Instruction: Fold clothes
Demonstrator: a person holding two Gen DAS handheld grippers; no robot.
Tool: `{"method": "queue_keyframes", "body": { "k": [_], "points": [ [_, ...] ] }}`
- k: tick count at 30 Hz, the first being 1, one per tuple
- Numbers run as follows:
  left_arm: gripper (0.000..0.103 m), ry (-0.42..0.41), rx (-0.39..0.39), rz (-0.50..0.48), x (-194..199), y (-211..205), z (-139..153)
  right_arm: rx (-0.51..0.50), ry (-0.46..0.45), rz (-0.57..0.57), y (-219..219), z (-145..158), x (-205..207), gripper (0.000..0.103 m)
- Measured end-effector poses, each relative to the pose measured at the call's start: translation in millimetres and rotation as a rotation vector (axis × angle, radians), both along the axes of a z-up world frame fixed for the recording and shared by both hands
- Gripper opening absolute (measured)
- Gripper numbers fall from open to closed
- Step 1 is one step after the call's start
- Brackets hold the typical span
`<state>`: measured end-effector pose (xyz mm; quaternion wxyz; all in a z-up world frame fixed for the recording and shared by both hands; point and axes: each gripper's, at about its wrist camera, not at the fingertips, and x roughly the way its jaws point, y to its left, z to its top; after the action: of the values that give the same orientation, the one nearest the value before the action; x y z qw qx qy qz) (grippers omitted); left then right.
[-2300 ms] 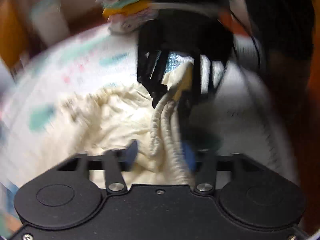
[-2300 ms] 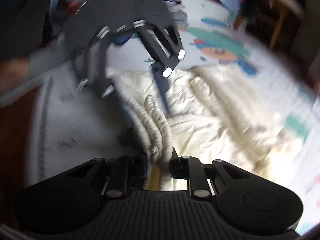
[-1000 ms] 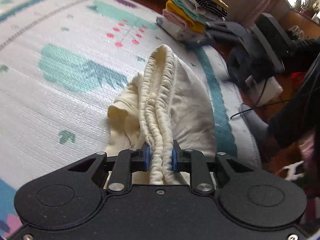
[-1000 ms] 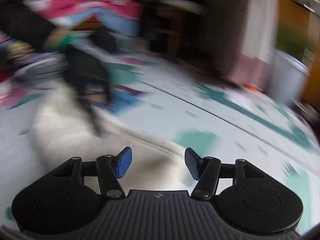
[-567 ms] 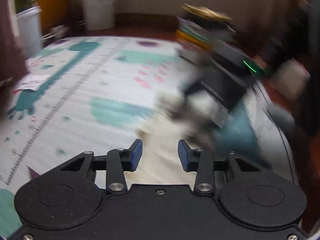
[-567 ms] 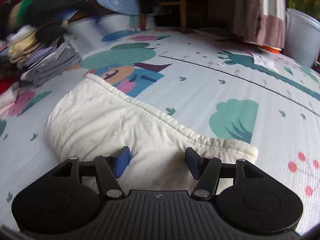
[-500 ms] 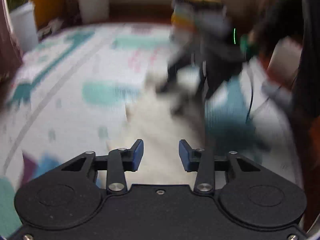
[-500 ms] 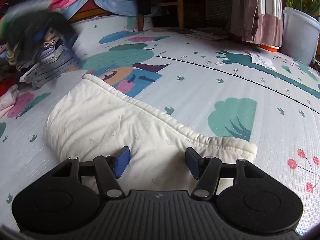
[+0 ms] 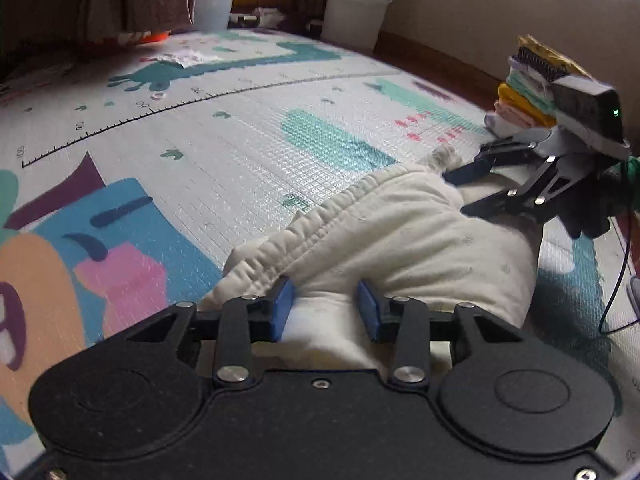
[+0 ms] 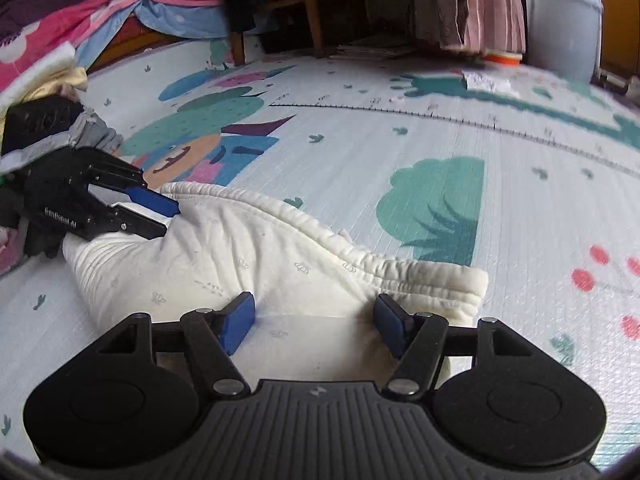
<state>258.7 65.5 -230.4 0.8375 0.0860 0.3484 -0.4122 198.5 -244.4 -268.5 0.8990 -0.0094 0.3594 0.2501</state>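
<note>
The cream garment [image 9: 400,236] lies folded on the play mat [image 9: 224,148], with its gathered waistband [image 10: 360,260] running along one long edge.

The left gripper [image 9: 325,307] is at one end of the garment. Its jaws stand open, with the cloth lying between and below the blue pads [image 9: 283,307], but they do not pinch it. The waistband starts just beside the left jaw and goes away from it, forward and to the right. In the right wrist view the left gripper [image 10: 158,212] shows at the far left end of the garment, its two blue-tipped jaws a little apart and touching the cloth there.

The right gripper [image 10: 316,324] is at the other end. Its jaws are wide open and hold nothing; the cloth lies between them and spreads forward and to the left. The waistband corner is just beside the right jaw. In the left wrist view the right gripper [image 9: 476,188] is ahead and to the right of the left jaws, at the far end of the garment, its jaws spread.

A stack of folded clothes [image 9: 528,92] stands on the mat beyond the right gripper. A white bucket [image 9: 356,4] stands far ahead of the left jaws, at the edge of the mat. A pile of clothes [image 10: 80,52] lies far ahead and to the left of the right jaws.
</note>
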Motion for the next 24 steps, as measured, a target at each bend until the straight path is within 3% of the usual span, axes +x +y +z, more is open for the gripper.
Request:
{"method": "queue_keyframes", "body": {
  "k": [2,5,9,12,16,18,21,24],
  "points": [
    [0.035,-0.064,0.012,0.016,-13.3,-1.2,13.4,0.035,-0.069,-0.024,-5.1,13.8,-15.7,0.065],
    [0.045,-0.128,-0.023,0.042,-42.1,2.3,27.0,0.027,-0.156,-0.016,-10.7,28.1,-36.8,0.068],
    [0.054,-0.108,-0.062,0.193,-69.4,7.1,22.1,0.015,-0.207,-0.041,-19.8,34.7,-43.0,0.076],
    [0.056,-0.066,-0.085,0.278,-76.4,1.1,7.8,0.019,-0.157,-0.041,-18.6,25.8,-31.0,0.08],
    [0.059,-0.099,-0.081,0.268,-58.6,-17.2,1.8,0.086,-0.028,-0.104,-28.1,3.8,-7.3,0.079],
    [0.06,-0.052,-0.076,0.26,-35.8,-24.0,-1.3,0.084,-0.012,-0.09,-25.8,-0.3,-1.0,0.08],
    [0.061,-0.023,0.0,0.178,-12.3,-35.3,-18.3,0.09,0.041,-0.09,-26.8,-10.0,8.2,0.081],
    [0.062,-0.025,-0.029,0.103,-3.0,-28.9,-30.8,0.086,0.052,-0.091,-26.1,-19.7,8.4,0.081]
  ]
}}
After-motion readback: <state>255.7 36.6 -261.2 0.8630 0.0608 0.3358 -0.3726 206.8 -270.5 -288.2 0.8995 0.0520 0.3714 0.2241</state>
